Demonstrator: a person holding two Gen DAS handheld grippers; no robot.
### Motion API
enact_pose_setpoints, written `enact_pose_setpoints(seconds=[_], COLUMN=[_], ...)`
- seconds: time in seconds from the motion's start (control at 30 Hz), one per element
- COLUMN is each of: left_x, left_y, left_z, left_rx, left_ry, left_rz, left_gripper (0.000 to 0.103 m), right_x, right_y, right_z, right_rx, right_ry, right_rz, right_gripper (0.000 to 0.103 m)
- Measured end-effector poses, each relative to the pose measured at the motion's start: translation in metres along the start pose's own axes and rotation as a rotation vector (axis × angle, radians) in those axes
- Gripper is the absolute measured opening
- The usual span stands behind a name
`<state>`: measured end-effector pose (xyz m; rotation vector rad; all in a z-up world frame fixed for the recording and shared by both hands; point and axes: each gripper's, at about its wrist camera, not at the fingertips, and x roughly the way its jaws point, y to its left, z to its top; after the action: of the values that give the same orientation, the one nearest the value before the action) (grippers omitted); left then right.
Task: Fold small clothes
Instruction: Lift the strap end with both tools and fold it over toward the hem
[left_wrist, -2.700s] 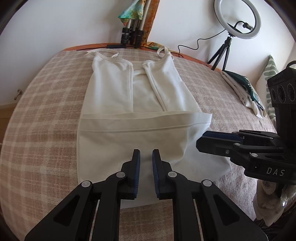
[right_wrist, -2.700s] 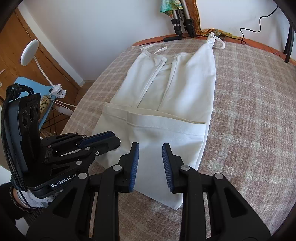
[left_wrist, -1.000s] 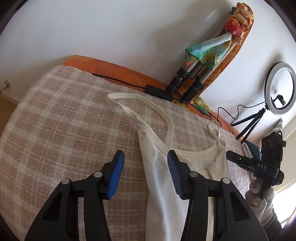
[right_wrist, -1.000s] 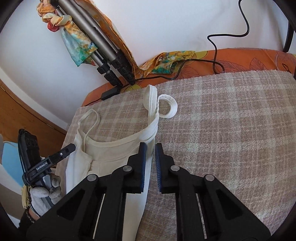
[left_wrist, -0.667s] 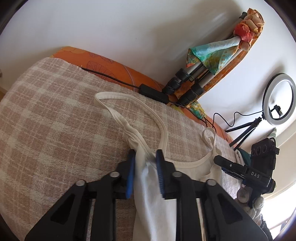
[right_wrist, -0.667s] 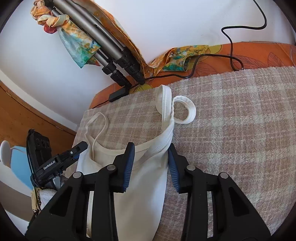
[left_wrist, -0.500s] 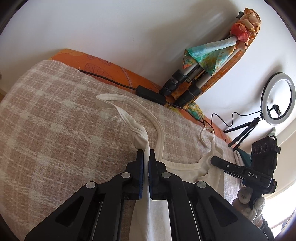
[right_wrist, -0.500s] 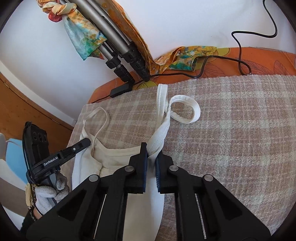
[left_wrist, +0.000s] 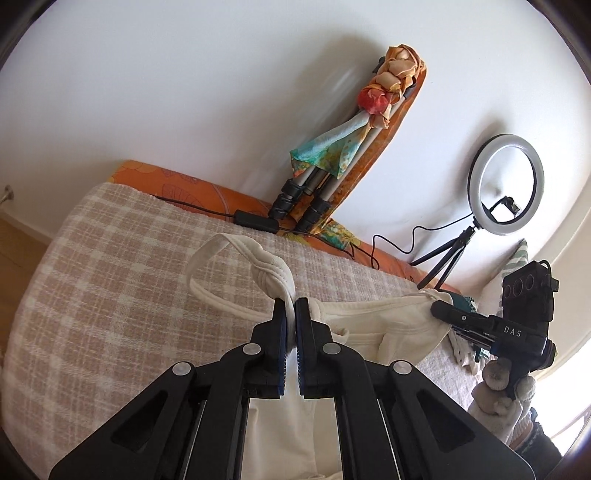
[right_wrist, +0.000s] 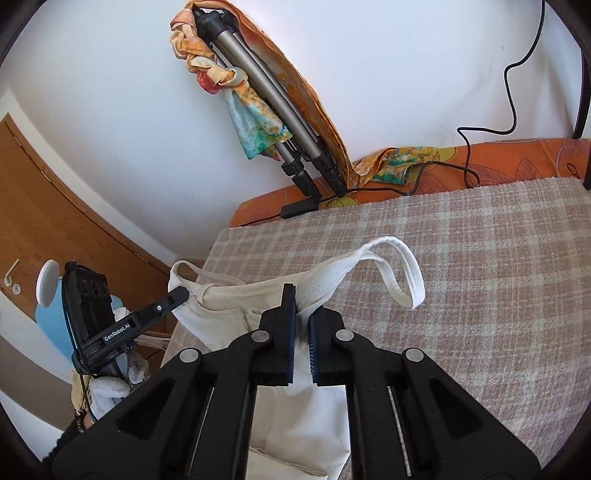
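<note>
A white strappy top (left_wrist: 384, 325) is held up off the checked blanket (left_wrist: 110, 302) by its two shoulder corners. My left gripper (left_wrist: 294, 306) is shut on the top's left shoulder, where the strap (left_wrist: 221, 243) loops out beyond the jaws. My right gripper (right_wrist: 303, 299) is shut on the other shoulder of the top (right_wrist: 229, 317), its strap loop (right_wrist: 402, 269) hanging to the right. The neckline stretches between the two grippers. Each gripper shows in the other's view: the right one (left_wrist: 443, 310), the left one (right_wrist: 177, 295). The lower part of the top hangs below the jaws, mostly hidden.
A folded tripod wrapped in a coloured scarf (left_wrist: 332, 170) leans on the wall at the bed's far edge, with a black cable box (left_wrist: 255, 221). A ring light on a small tripod (left_wrist: 502, 184) stands at the right. A wooden door (right_wrist: 44, 206) is at the left.
Both grippers moved from the hem to the top's shoulders, closed on them, and have lifted them off the blanket. The neckline now hangs stretched between them.
</note>
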<state>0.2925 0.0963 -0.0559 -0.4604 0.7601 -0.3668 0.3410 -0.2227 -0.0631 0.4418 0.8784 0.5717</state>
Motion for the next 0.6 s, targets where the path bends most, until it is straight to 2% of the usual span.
enact_pose_setpoints(seconds=[0.3, 0.6], left_x=[-0.064, -0.087], left_y=[-0.018, -0.019], left_z=[-0.047, -0.106], left_rx=[0.009, 0.045], left_ry=[-0.001, 0.073], left_rz=[0.026, 0.093], left_gripper=[0.003, 0.003], right_x=[-0.055, -0.066], right_y=[0.043, 0.051], right_z=[-0.062, -0.130], right_rx=[-0.056, -0.069], right_ry=[0.009, 0.058], right_rz=[-0.018, -0.071], right_gripper=[0.007, 0.007])
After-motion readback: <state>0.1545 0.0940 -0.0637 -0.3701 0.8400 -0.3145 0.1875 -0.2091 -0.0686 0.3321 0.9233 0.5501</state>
